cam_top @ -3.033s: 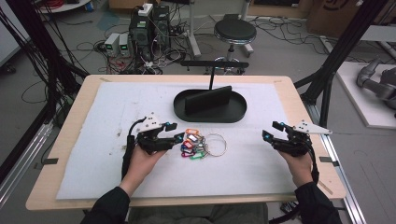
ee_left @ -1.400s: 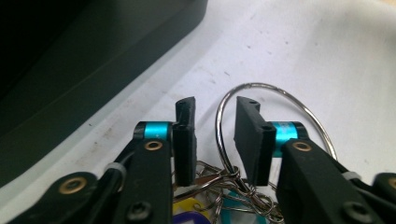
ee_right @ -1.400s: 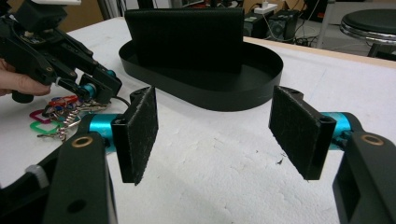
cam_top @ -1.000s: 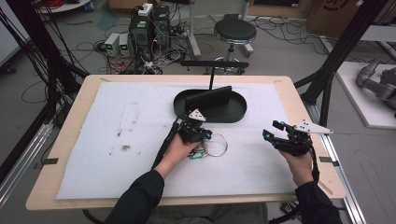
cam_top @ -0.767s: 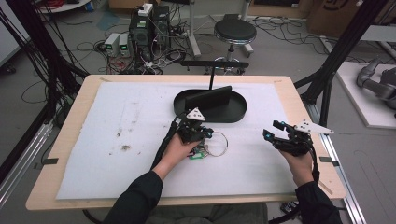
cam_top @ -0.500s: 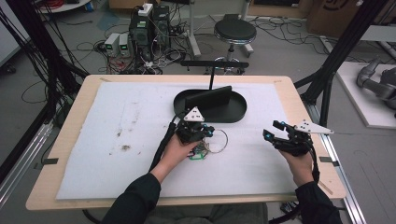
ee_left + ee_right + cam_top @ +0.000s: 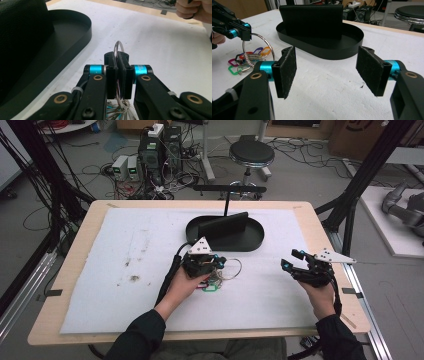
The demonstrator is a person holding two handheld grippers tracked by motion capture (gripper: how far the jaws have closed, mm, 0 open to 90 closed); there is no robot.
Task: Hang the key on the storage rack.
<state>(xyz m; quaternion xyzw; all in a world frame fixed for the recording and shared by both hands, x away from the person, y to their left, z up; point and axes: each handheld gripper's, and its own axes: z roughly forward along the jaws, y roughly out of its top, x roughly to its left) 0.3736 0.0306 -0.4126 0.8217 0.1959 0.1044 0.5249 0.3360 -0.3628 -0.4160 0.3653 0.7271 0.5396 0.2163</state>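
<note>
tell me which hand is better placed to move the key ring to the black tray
Left: its tool is already shut on the key ring, beside the black tray. The right tool is open, holding nothing, farther away.

The key ring (image 7: 119,47) is thin, shiny metal wire, and the tags (image 7: 237,62) hanging from it look like glossy coloured plastic. The tray (image 7: 252,240) is smooth matt black plastic. A white, slightly fuzzy cloth mat (image 7: 125,250) covers the pale wooden counter (image 7: 80,240). The right gripper (image 7: 327,68) wears rough black pads (image 7: 285,71).
</note>
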